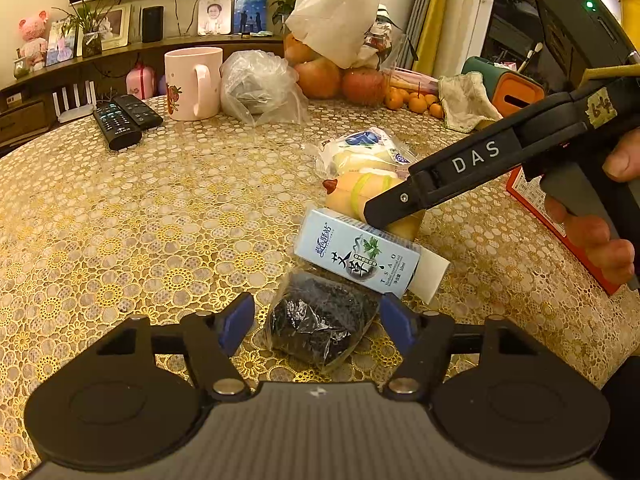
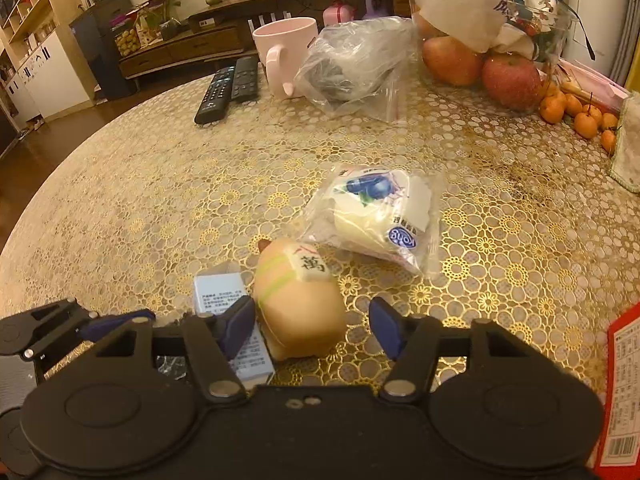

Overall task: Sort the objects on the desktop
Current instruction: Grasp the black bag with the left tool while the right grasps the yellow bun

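Both wrist views low, close over the table, sharing the peach toy

Both tools are matte black plastic with blue fingers on pivoting arms pinned by silver bolts, behind which sit two round discs. The right gripper carries white "DAS" lettering, a handwritten tape label and a green light; bare-skinned fingers wrap its grip.

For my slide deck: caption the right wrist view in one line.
Open right gripper straddles a peach-coloured squishy toy beside a pale blue box on the gold-patterned table.
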Demonstrator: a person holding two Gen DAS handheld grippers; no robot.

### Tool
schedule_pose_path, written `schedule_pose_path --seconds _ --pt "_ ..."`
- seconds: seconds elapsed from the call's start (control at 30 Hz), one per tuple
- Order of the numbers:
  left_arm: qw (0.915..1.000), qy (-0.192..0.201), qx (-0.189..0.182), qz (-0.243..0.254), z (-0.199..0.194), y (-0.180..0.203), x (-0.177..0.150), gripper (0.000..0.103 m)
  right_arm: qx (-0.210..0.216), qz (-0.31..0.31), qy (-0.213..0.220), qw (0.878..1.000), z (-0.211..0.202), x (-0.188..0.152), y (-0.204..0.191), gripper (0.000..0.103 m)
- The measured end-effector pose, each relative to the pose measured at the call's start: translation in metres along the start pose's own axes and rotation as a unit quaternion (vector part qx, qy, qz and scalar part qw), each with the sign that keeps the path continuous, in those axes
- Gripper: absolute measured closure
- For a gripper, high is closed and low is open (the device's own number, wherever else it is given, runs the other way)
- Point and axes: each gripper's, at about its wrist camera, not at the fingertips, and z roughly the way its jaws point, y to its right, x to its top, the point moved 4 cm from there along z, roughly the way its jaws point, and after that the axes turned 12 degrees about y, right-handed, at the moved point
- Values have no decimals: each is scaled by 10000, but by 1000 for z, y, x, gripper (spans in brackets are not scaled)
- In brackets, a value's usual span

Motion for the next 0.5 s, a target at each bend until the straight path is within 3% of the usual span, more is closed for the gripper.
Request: schedule_pose_path --seconds 0.2,0.5 --pt "10000 15 -10 -53 -1 1 1 62 117 36 25 9999 -1 1 -2 56" --pt "9999 48 86 -124 -6 3 3 71 -34 14 171 9998 -14 1 1 61"
